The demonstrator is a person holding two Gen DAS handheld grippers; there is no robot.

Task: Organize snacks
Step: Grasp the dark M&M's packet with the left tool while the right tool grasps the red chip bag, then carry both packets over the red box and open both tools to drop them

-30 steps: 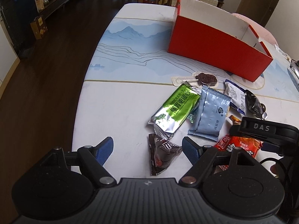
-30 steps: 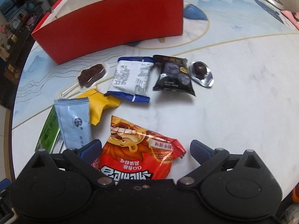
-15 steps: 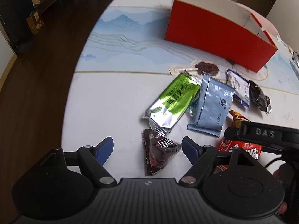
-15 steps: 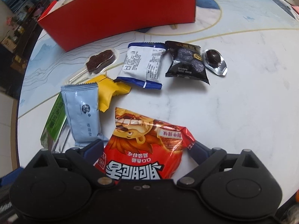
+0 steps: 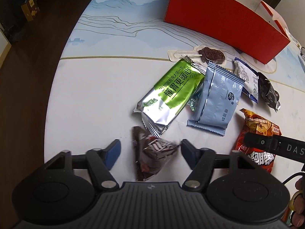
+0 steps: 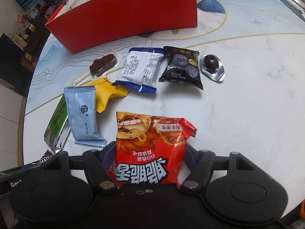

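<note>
Snacks lie scattered on a white table before an open red box (image 5: pixel 225 21), also in the right wrist view (image 6: pixel 125 17). My left gripper (image 5: pixel 150 150) is open around a dark brown chocolate packet (image 5: pixel 152 152), its right finger touching the wrapper. My right gripper (image 6: pixel 148 152) is shut on a red lion snack bag (image 6: pixel 152 148), also in the left wrist view (image 5: pixel 257 141). A green packet (image 5: pixel 171 93), light blue packet (image 5: pixel 217 101), chocolate lollipop (image 6: pixel 103 65), yellow packet (image 6: pixel 106 95), white-blue packet (image 6: pixel 142 68), black packet (image 6: pixel 181 66) and foil candy (image 6: pixel 211 66) lie between grippers and box.
The table's left edge (image 5: pixel 55 87) drops to a dark wooden floor (image 5: pixel 28 61). Shelves with small items (image 6: pixel 30 9) stand beyond the table at the far left.
Both grippers moved forward. The left gripper's fingers now straddle the brown packet. The right gripper's fingers closed in on the red bag, pinching it.
</note>
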